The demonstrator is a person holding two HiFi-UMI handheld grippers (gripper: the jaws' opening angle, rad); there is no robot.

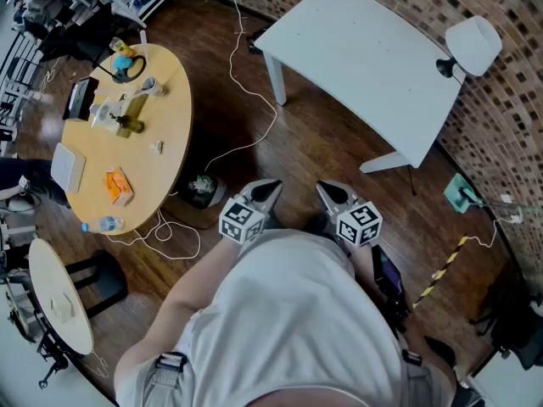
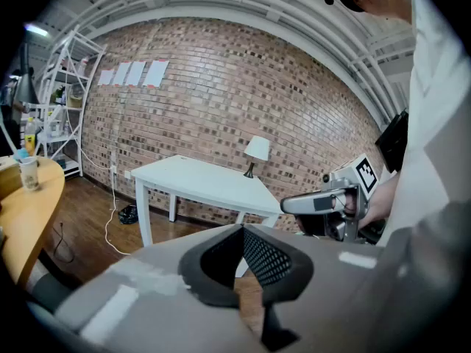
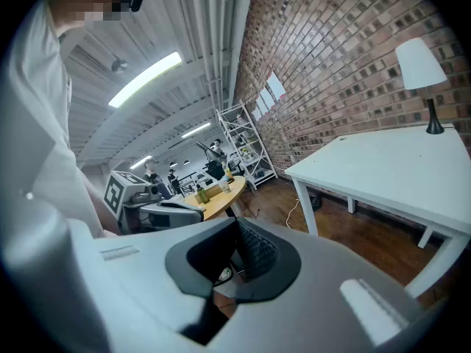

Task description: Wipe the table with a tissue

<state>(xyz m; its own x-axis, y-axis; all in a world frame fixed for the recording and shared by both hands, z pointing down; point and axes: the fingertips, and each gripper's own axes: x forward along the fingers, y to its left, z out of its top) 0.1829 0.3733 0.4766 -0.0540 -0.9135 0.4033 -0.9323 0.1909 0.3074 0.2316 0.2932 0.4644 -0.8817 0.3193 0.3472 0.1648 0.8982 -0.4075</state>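
No tissue can be made out in any view, so the task's thing is not yet in hand. It may lie among the small things on the round wooden table (image 1: 165,134), but that is too small to tell. The white rectangular table (image 1: 356,49) stands bare apart from a white shaded lamp (image 1: 473,45) at its far corner.

The left gripper (image 1: 270,187) and the right gripper (image 1: 327,190) are held close to the person's body, each with jaws together and nothing between them.

I judge the wiping has not begun; the next move calls for finding and picking up a tissue.

Only the head view shows the round table's clutter, and only the gripper views show the jaws closed.
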